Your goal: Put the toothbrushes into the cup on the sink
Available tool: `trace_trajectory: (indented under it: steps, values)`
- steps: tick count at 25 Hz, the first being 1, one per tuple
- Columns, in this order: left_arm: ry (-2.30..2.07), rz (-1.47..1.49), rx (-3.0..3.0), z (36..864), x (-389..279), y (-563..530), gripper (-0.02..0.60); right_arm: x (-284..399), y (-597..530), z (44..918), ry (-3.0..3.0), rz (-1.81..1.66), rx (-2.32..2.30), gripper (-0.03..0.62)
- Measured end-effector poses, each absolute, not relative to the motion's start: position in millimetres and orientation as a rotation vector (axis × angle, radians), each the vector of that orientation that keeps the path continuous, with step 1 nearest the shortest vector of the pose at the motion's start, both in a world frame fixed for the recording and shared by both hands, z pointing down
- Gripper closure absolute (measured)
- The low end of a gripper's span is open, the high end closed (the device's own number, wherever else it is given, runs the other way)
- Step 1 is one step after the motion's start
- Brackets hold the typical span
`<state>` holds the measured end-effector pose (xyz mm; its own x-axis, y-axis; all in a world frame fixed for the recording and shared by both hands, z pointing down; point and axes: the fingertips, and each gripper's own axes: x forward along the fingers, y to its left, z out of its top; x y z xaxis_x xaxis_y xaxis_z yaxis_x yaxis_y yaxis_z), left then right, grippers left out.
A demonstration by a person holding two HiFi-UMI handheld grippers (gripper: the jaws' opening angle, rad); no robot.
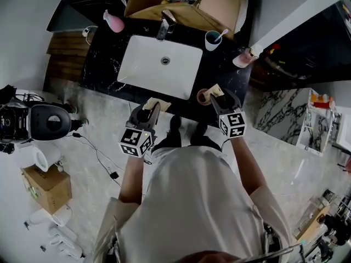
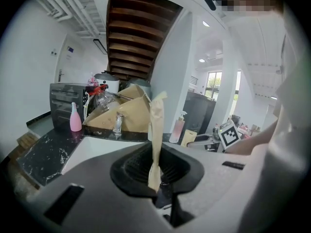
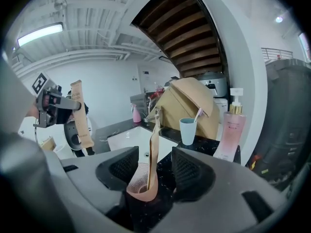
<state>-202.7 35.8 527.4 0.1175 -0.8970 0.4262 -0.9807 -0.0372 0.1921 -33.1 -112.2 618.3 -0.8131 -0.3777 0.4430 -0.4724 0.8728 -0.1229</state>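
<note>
Clamps left fingers (image 2: 132, 170) on wrapped toothbrush (image 2: 156, 130) for transfer; holds right fingers (image 3: 192, 171) apart around pink cup (image 3: 141, 187), sink's (image 1: 145, 64) 4 o'clock.

Head view looks steeply down; both gripper views look across the same sink (image 1: 142, 59).

A makeshift washroom corner in an open, industrial loft: a white sink (image 1: 159, 64) with a faucet (image 1: 164, 25) sits in a black marble table (image 1: 101, 67). A pink soap bottle (image 1: 113, 22) stands beneath a wooden staircase (image 2: 138, 33). A cardboard box (image 1: 49, 188) and cables (image 1: 98, 155) lie on the floor.
</note>
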Motion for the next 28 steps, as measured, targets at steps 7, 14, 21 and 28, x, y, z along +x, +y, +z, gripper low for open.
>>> trace_trajectory:
  steps: [7,14,21,28]
  values:
    - [-1.774,0.262,2.052,519.1,-193.7,20.1,0.545,-21.1,-112.0,602.6,-2.643,0.339,0.668,0.367]
    - [-1.702,0.263,2.144,511.4,-174.0,-0.2,0.545,-5.2,-105.0,585.9,-2.65,0.369,0.7,0.382]
    - [-1.612,0.277,2.251,502.8,-153.0,-24.9,0.545,18.3,-101.1,578.1,-2.633,0.405,0.783,0.429]
    - [-1.51,0.292,2.336,502.4,-125.8,-44.8,0.545,45.8,-96.8,569.2,-2.617,0.415,0.874,0.489]
